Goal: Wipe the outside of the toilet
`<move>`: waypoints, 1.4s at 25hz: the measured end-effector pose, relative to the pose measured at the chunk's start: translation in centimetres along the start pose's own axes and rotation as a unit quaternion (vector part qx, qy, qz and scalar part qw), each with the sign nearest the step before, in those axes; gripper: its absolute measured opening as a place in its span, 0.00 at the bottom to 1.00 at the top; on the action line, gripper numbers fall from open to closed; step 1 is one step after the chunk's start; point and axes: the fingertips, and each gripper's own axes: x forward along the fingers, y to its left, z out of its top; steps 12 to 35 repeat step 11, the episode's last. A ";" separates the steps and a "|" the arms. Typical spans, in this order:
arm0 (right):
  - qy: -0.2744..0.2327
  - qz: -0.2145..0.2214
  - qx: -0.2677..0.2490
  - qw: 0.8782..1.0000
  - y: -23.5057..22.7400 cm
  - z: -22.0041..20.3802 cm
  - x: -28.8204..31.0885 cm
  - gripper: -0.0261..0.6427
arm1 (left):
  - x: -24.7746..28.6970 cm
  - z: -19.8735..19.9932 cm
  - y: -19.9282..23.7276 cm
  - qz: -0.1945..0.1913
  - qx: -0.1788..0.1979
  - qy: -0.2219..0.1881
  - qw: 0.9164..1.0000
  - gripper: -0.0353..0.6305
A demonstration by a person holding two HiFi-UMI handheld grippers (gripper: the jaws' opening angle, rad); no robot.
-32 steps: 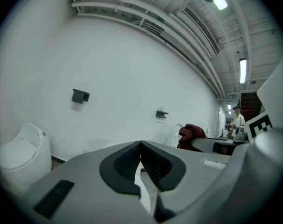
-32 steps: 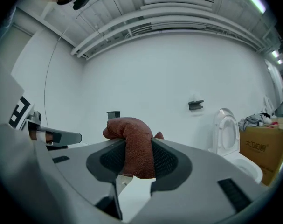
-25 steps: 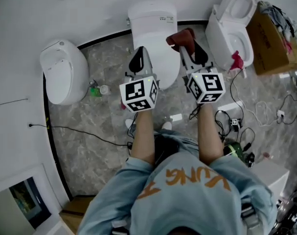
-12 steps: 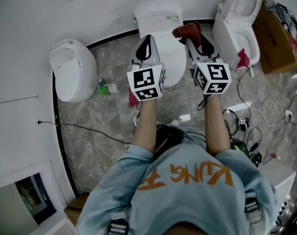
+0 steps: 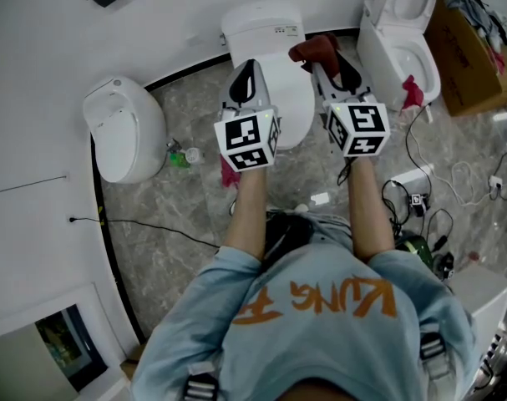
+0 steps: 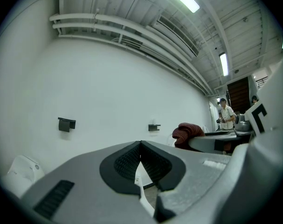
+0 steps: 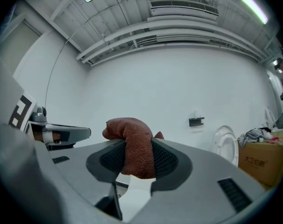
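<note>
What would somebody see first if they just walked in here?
Probably the dark red cloth pinched in the right hand-held gripper, up by the middle toilet. Then two more white toilets: the left toilet, closed, and the right toilet, lid up. The left hand-held gripper is shut on nothing.

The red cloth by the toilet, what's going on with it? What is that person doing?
A person stands in front of the middle toilet with a gripper in each hand. The right gripper is shut on a red cloth and holds it up over the back of the toilet, near the tank. The left gripper is shut with nothing in it, over the lid. Whether the cloth touches the toilet cannot be told from here.
</note>
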 end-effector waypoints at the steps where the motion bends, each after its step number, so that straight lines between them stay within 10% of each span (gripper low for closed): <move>1: -0.001 -0.003 0.000 1.000 -0.1 0.0 -0.1 0.27 | 0.0 0.0 -0.1 0.000 0.001 -0.001 1.000 0.05; 35: -0.009 -0.014 -0.002 1.000 -0.1 0.6 -0.4 0.27 | -0.7 0.2 0.2 0.004 0.007 -0.003 1.000 0.05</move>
